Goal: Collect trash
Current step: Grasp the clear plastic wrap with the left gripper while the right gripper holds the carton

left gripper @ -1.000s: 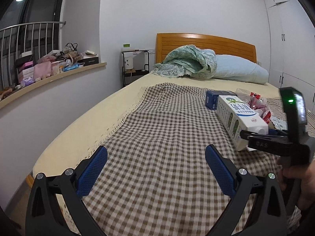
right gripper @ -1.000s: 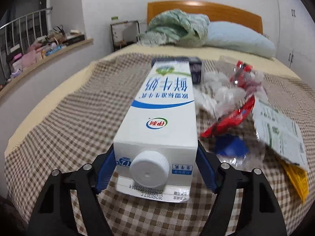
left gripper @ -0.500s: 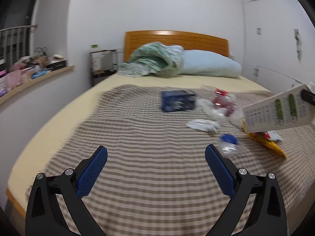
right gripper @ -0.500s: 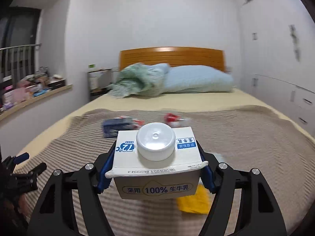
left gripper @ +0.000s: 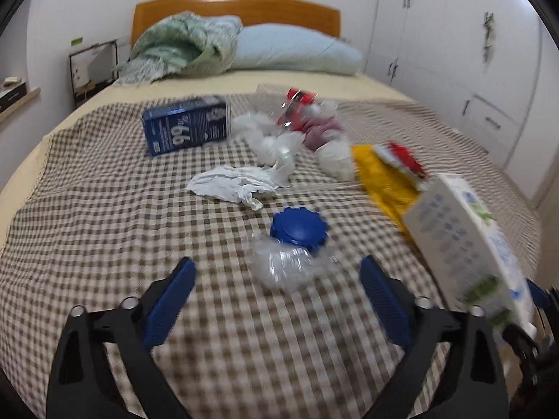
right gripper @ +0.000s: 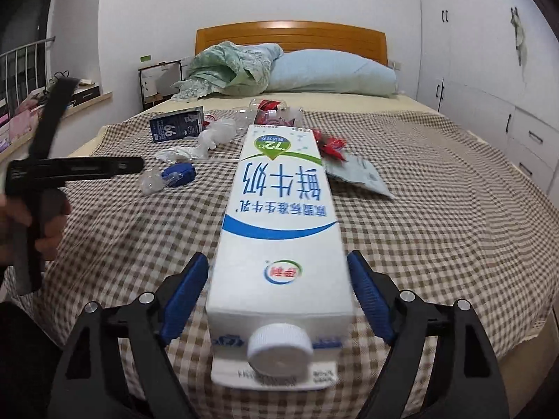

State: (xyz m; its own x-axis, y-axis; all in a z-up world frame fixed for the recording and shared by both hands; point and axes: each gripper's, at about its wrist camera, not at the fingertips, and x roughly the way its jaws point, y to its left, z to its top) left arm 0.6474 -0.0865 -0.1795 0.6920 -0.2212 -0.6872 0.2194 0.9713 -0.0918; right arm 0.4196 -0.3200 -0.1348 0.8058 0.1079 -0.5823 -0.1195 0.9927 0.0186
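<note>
Checked bedspread (left gripper: 104,230) covered the bed, with trash strewn across its far middle: a blue box (left gripper: 187,129), tissues (left gripper: 237,183), wrappers and a crushed bottle (left gripper: 290,244). Right gripper (right gripper: 277,293) had its fingers opening, the milk carton (right gripper: 279,216) between them, seemingly just clear of the pads. Left gripper (left gripper: 277,300) was closing, nothing between its fingers; it should centre on the bottle just ahead before it squeezes.

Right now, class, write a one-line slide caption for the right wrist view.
Right gripper, jaws opening around a white milk carton, before a checked bedspread strewn with trash.
</note>
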